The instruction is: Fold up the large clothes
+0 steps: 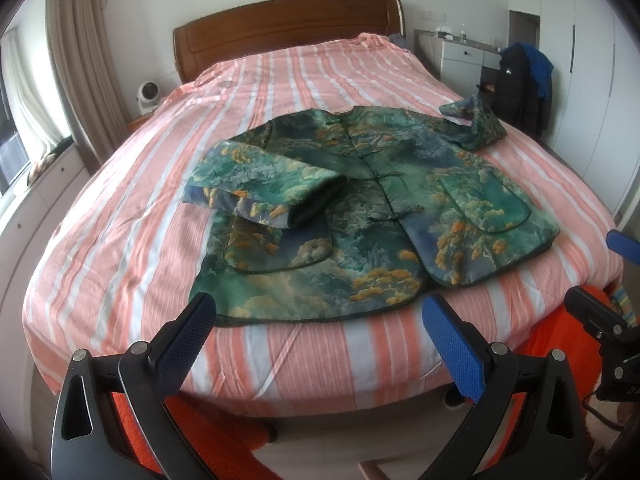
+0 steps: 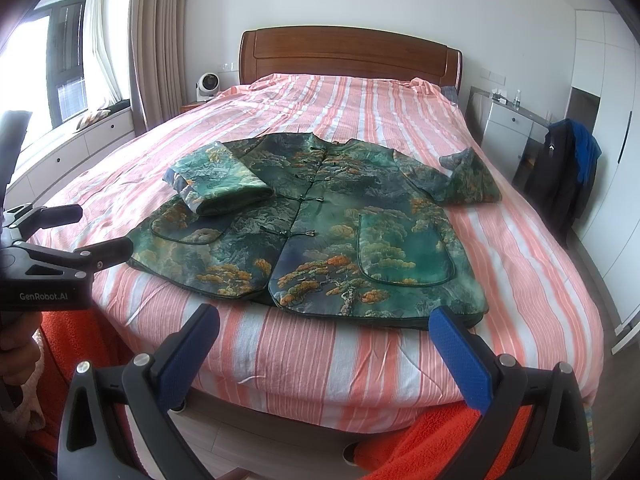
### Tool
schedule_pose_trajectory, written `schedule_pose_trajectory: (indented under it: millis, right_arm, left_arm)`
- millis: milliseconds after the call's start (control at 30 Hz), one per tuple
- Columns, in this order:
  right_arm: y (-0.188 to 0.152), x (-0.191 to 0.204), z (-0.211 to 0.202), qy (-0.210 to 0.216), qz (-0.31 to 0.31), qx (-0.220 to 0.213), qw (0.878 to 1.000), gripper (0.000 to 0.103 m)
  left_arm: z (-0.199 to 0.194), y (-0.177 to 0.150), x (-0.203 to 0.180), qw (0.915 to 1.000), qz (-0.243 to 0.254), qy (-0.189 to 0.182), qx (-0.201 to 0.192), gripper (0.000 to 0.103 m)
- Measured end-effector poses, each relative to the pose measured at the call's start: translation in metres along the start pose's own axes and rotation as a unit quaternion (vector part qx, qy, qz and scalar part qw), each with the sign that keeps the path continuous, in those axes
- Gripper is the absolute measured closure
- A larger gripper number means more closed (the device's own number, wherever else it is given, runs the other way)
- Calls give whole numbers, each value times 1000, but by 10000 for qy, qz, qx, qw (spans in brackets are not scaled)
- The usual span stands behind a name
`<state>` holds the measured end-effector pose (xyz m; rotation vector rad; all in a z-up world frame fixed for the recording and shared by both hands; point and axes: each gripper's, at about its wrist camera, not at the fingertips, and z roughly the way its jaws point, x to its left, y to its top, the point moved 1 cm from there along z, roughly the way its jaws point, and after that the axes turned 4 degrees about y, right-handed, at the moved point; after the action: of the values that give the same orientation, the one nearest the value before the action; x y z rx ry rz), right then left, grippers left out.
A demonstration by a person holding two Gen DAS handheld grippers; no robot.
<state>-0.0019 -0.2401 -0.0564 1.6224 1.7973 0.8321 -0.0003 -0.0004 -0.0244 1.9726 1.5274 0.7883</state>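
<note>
White lettering reading "GenRobot.AI" sits on the black body of the left gripper (image 2: 72, 236) where it shows at the left edge of the right wrist view; no other writing can be read, and the marks on the dark part at the right edge of the left wrist view are cut off. Part of a hand (image 2: 18, 344) shows below that black body, mostly out of frame. The green printed jacket (image 1: 360, 216) lies face up on the striped pink and white bedspread (image 1: 280, 80), near the foot of the bed, its front closed with small knot buttons. Its one sleeve (image 1: 264, 188) is folded in across the chest, while the other sleeve (image 1: 476, 124) lies out to the side, bent and crumpled near the bed's edge. In its own view the left gripper (image 1: 316, 332) hovers just off the foot of the bed, level, pointing at the jacket's hem, its two blue-padded fingers (image 1: 452, 344) spread wide and holding nothing. The right gripper (image 2: 324, 344) hangs likewise beside it, fingers wide apart and empty, aimed at the hem below the pocket (image 2: 404, 252). Orange fluffy fabric (image 2: 432, 436) fills the lower corners, its shape hidden behind the grippers. Beyond stand a wooden headboard (image 2: 348, 56), a small white fan (image 2: 208, 84) and dark clothes (image 2: 560, 176) hanging by a white cabinet
</note>
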Motion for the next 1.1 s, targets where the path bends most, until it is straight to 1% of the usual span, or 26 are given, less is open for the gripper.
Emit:
schedule_pose_trajectory:
  millis: [1100]
  right_arm:
    - [-1,4,1,3,-21,-13,10000,0]
  left_arm:
    - [-1,0,-3,10000,4,-4,-7,0]
